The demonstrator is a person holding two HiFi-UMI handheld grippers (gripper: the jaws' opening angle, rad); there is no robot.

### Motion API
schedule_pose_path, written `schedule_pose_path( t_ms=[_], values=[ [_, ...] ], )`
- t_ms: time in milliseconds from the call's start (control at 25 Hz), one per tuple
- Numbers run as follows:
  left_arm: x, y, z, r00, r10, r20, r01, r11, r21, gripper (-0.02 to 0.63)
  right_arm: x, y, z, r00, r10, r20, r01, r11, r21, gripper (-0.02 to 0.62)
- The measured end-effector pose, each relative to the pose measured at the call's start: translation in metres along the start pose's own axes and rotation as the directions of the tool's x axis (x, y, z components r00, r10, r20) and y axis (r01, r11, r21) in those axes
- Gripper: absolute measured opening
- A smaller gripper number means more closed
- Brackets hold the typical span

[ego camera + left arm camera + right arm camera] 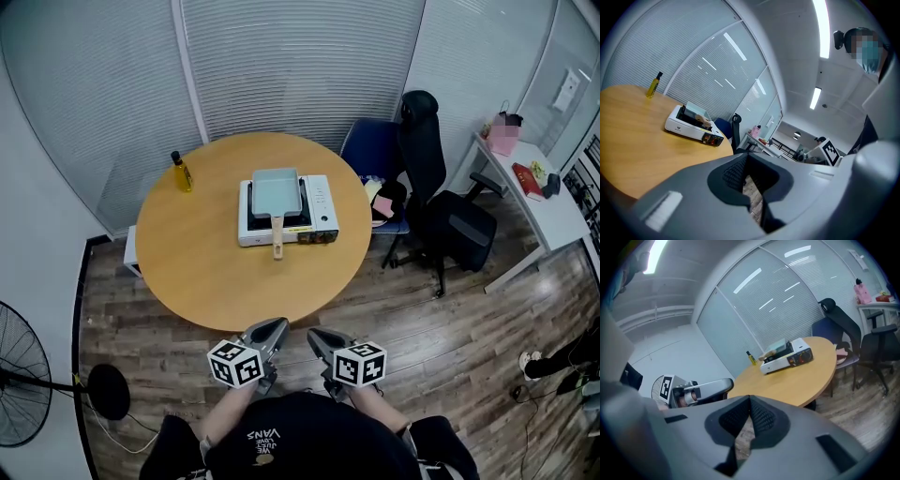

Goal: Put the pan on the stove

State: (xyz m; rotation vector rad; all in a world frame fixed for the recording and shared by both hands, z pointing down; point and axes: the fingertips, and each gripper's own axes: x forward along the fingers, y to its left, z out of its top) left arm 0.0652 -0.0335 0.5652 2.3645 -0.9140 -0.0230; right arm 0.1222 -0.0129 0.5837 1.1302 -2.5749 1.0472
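Observation:
A pale blue rectangular pan (277, 189) with a wooden handle sits on the white portable stove (323, 220) in the middle of the round wooden table (206, 262). The left gripper view shows the stove (689, 127) far off; in the right gripper view the stove (787, 357) carries the pan (774, 350). My left gripper (275, 327) and right gripper (314, 337) hover side by side close to my body, off the table's near edge. Both are shut with nothing between their jaws, as the left gripper (747, 157) and right gripper (750, 401) show.
A yellow oil bottle (181, 172) stands at the table's far left. A black office chair (441, 202) and a blue chair (375, 155) stand to the right, with a white desk (534, 202) beyond. A floor fan (23, 394) is at the lower left.

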Motion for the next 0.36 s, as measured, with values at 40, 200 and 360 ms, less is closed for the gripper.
schedule_pose_path(
  t_ms=[40, 200, 360],
  values=[
    [0.0005, -0.0002, -0.0003, 1.000, 0.001, 0.000, -0.001, 1.000, 0.001, 0.009, -0.0004, -0.0009, -0.0002, 1.000, 0.001, 0.000, -0.001, 1.000, 0.001, 0.014],
    [0.0024, -0.0008, -0.0043, 1.000, 0.009, -0.008, -0.009, 1.000, -0.001, 0.009, -0.0020, -0.0025, 0.0002, 1.000, 0.007, 0.003, -0.007, 1.000, -0.001, 0.014],
    [0.0041, -0.0044, -0.0059, 1.000, 0.008, -0.007, -0.008, 1.000, -0.002, 0.009, -0.0039, -0.0035, 0.0018, 1.000, 0.008, 0.005, -0.008, 1.000, -0.005, 0.014]
  ],
)
